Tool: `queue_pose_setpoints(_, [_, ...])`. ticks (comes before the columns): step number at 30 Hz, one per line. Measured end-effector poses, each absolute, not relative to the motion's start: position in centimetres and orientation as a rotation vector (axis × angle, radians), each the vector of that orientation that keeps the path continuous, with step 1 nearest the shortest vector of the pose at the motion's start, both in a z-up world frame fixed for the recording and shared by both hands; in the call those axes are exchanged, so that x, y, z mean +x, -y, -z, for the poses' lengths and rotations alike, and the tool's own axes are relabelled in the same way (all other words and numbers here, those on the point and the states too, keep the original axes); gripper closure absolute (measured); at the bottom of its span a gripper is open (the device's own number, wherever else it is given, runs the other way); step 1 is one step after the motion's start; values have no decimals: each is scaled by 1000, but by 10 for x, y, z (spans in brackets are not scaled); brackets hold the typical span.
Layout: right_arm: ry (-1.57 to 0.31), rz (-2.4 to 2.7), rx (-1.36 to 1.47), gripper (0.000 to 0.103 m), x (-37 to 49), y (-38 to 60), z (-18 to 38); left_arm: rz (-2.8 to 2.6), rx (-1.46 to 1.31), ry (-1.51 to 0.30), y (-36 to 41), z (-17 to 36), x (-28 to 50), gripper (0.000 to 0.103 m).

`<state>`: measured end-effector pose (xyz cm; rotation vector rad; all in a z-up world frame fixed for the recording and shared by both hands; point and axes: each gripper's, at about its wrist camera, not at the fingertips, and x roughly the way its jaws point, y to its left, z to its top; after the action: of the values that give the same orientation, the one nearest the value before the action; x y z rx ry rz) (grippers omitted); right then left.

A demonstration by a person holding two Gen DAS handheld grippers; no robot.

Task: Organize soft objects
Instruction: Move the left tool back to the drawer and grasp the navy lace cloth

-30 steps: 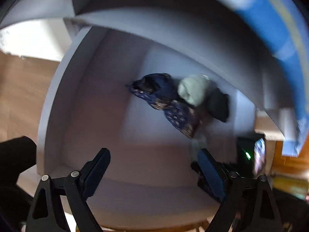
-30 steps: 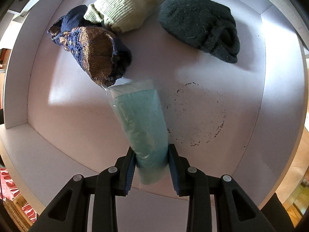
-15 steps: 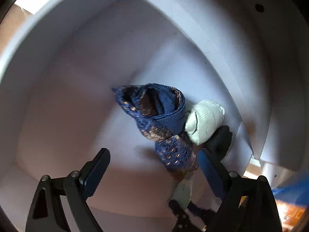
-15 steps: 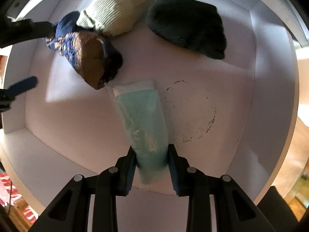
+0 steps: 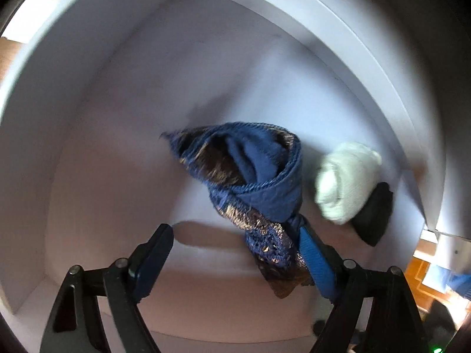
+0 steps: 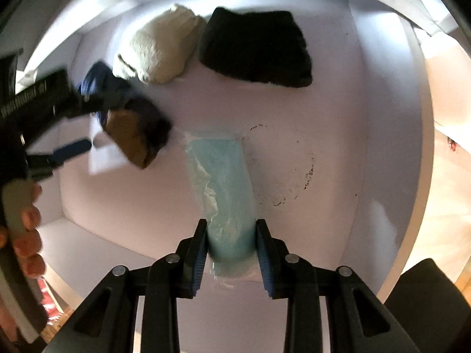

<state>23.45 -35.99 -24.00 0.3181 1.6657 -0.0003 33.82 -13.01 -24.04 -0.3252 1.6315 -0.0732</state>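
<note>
A blue and gold cloth bundle (image 5: 259, 176) lies on the floor of a white shelf compartment (image 5: 117, 117). My left gripper (image 5: 235, 232) points down over it, jaws closing. The cloth's lower end rests against the right finger, and the left finger stands clear of it. In the right wrist view the same gripper (image 6: 85, 114) straddles the cloth (image 6: 138, 135). My right gripper (image 6: 231, 226) is shut on a light-blue packet in clear wrap (image 6: 223, 176). A cream knit piece (image 6: 159, 53) and a black knit piece (image 6: 256, 50) sit against the back wall.
The compartment's walls (image 6: 382, 103) close in on three sides. A dark ring mark (image 6: 294, 170) stains the floor right of the packet. A person's hand (image 6: 29, 235) grips the left tool at the left edge. Wooden flooring (image 5: 424, 276) shows outside the shelf.
My left gripper has come down into the compartment and onto the blue and gold cloth, entering the right wrist view from the left. The right gripper keeps its hold on the packet.
</note>
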Motion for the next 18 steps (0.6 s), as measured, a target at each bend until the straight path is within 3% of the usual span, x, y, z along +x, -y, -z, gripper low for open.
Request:
queue_pose_setpoints(9, [-1628,8,423,72,220,384,216,94,-316,-1613,114,232,333,45])
queue_pose_setpoints(11, [-1620,13,443,72,218,388,210,121,-296,-1610,115,228,332,57])
queue_pose_setpoints(13, [-1609,20,460,72,214,393,204,141,-270,-1611,123,227,333,63])
queue_pose_setpoints(18, [-1569,41,548,72,205,410,179,149,-197,-1619,137,226,322,67])
